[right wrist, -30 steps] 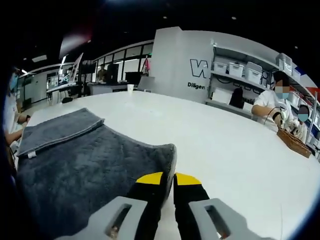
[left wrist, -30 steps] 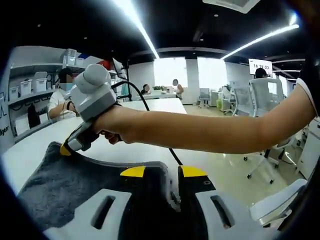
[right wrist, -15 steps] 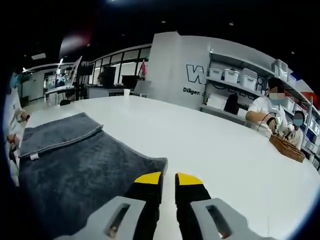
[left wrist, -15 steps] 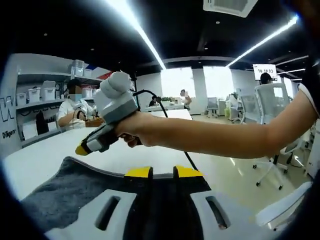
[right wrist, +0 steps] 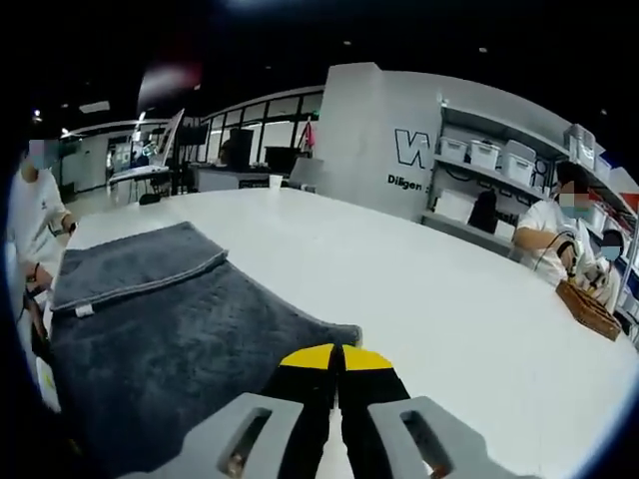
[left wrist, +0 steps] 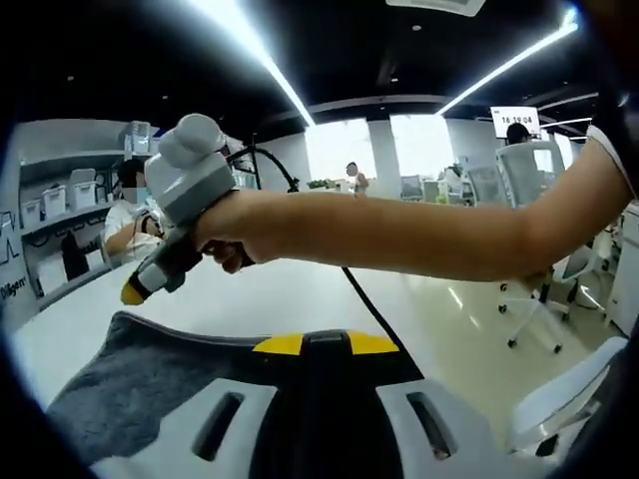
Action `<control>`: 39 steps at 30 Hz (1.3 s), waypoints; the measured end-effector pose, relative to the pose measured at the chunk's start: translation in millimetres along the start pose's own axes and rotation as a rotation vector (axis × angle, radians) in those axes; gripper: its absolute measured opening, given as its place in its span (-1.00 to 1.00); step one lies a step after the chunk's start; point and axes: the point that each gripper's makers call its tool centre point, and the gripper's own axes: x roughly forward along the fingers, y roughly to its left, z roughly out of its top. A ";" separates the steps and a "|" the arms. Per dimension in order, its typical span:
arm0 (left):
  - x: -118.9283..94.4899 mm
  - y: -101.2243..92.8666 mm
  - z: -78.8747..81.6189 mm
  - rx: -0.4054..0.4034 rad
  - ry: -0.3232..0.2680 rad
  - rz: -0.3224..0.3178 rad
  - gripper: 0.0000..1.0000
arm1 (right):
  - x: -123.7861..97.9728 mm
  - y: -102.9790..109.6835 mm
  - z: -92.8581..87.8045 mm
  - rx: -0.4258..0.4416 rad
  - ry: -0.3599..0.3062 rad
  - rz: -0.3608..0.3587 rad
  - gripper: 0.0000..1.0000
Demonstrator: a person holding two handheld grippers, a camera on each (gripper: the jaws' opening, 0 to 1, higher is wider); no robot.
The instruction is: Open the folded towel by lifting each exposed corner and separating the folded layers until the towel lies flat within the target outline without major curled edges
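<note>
A dark grey towel (right wrist: pixel 170 339) lies on the white table (right wrist: pixel 419 289). A folded layer (right wrist: pixel 130 264) with a small white label rests on its far left part. My right gripper (right wrist: pixel 339 356) is shut, and the towel's near corner (right wrist: pixel 344 332) lies flat just past its tips. In the left gripper view a hand holds the right gripper (left wrist: pixel 133 293) a little above the towel's far edge (left wrist: pixel 150 329), apart from it. My left gripper (left wrist: pixel 325 344) is shut on the towel's near edge, with dark cloth (left wrist: pixel 130 399) pinched between its yellow tips.
A person in white (right wrist: pixel 35 225) stands at the table's left side. Two seated people work by shelves with white boxes (right wrist: pixel 479 155) at the far right, beside a wicker basket (right wrist: pixel 589 309). Office chairs (left wrist: pixel 544 299) stand on the floor past the table's edge.
The right gripper let go of the lifted towel corner, which dropped flat, then shut with nothing in it. The left gripper's jaws closed tighter on the towel edge.
</note>
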 end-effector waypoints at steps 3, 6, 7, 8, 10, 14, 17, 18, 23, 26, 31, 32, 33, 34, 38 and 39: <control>6.9 -3.7 -4.1 0.027 0.024 -0.010 -0.77 | 3.2 -2.9 -5.6 0.004 0.019 0.004 -1.00; 11.3 -6.3 -7.2 0.052 0.041 -0.018 -0.78 | 5.5 -2.5 -11.9 0.008 0.040 0.014 -1.00; 12.4 -7.1 -8.5 0.057 0.047 -0.022 -0.78 | 6.5 -1.3 -14.3 0.004 0.048 0.022 -1.00; 12.9 -7.2 -9.1 0.059 0.049 -0.023 -0.78 | 6.5 -0.4 -15.7 0.002 0.049 0.024 -1.00; 14.4 -8.3 -11.6 0.066 0.059 -0.030 -0.80 | 9.2 -1.6 -17.7 0.006 0.053 0.027 -1.00; 17.9 -10.0 -15.8 0.061 0.072 -0.042 -0.82 | 14.3 -6.7 -21.6 0.014 0.057 0.025 -1.00; 20.3 -10.7 -19.0 0.059 0.079 -0.044 -0.84 | 18.3 -9.9 -27.1 0.018 0.069 0.024 -1.00; 20.8 -10.6 -19.5 0.057 0.079 -0.044 -0.85 | 20.2 -12.3 -29.1 0.020 0.072 0.023 -1.00; 22.6 -12.5 -21.0 0.046 0.077 -0.050 -0.88 | 25.5 -17.8 -36.4 0.034 0.079 0.022 -1.00; 23.0 -12.6 -21.7 0.048 0.079 -0.052 -0.89 | 28.7 -20.4 -41.3 0.042 0.085 0.021 -1.00; 23.9 -13.1 -22.4 0.044 0.080 -0.061 -0.89 | 32.4 -19.5 -51.2 0.052 0.099 0.030 -1.00; 24.1 -13.1 -22.5 0.044 0.081 -0.061 -0.89 | 32.9 -20.5 -52.1 0.055 0.098 0.031 -1.00; 24.2 -13.5 -22.7 0.044 0.081 -0.062 -0.90 | 33.0 -21.1 -52.0 0.059 0.093 0.033 -1.00; 24.5 -14.0 -22.8 0.046 0.082 -0.064 -0.91 | 32.5 -21.2 -51.2 0.065 0.088 0.034 -1.00; 24.8 -14.4 -23.2 0.040 0.082 -0.062 -0.92 | 32.3 -20.6 -50.7 0.063 0.087 0.035 -1.00; 24.6 -14.8 -23.2 0.043 0.081 -0.061 -0.92 | 32.2 -20.3 -50.6 0.064 0.087 0.034 -1.00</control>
